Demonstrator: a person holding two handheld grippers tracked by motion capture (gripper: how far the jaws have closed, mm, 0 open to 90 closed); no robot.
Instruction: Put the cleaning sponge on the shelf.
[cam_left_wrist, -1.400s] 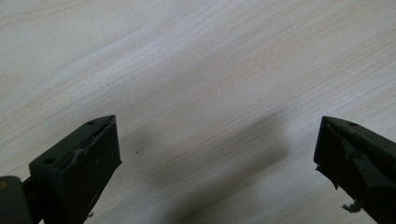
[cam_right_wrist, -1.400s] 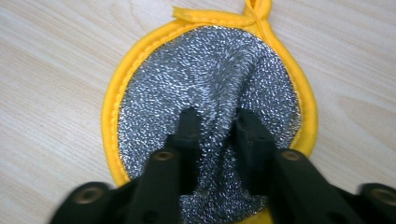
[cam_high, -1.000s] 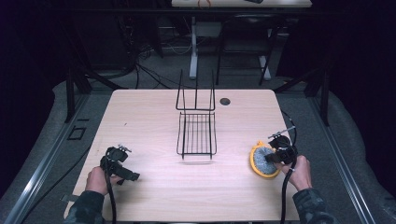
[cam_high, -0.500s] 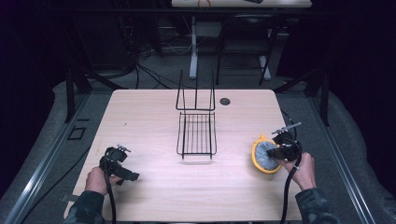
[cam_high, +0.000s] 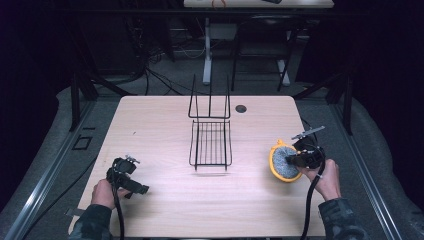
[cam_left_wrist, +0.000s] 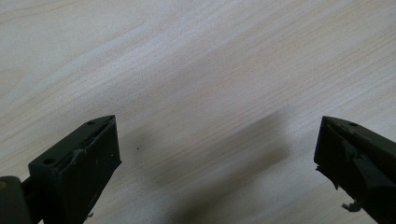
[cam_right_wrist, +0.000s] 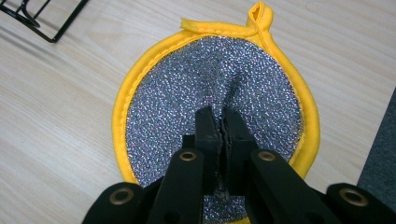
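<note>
A pale wooden bench (cam_high: 160, 125) is seen from above, with a person's two forearms coming in from its near edge, each hand holding a pair of black tongs.

Near the right edge of the bench, toward the near side, lies a round scouring pad (cam_high: 281, 161) with a glittery grey face and a yellow fabric border. It is slightly oval; in the right gripper view its long axis runs away from the tongs, and a small yellow hanging loop (cam_right_wrist: 259, 15) sits at the far end, pointing away from the hand. The right gripper (cam_right_wrist: 221, 122) has its jaws pressed together on a pinched fold of the pad's grey face, near the pad's middle.

The left gripper (cam_high: 131, 186) is held near the left near corner of the bench. Its jaws are spread wide above bare wood, holding nothing.

A black wire rack (cam_high: 210, 135) stands at the middle of the bench, well apart from both grippers, its tall back toward the far edge.
</note>
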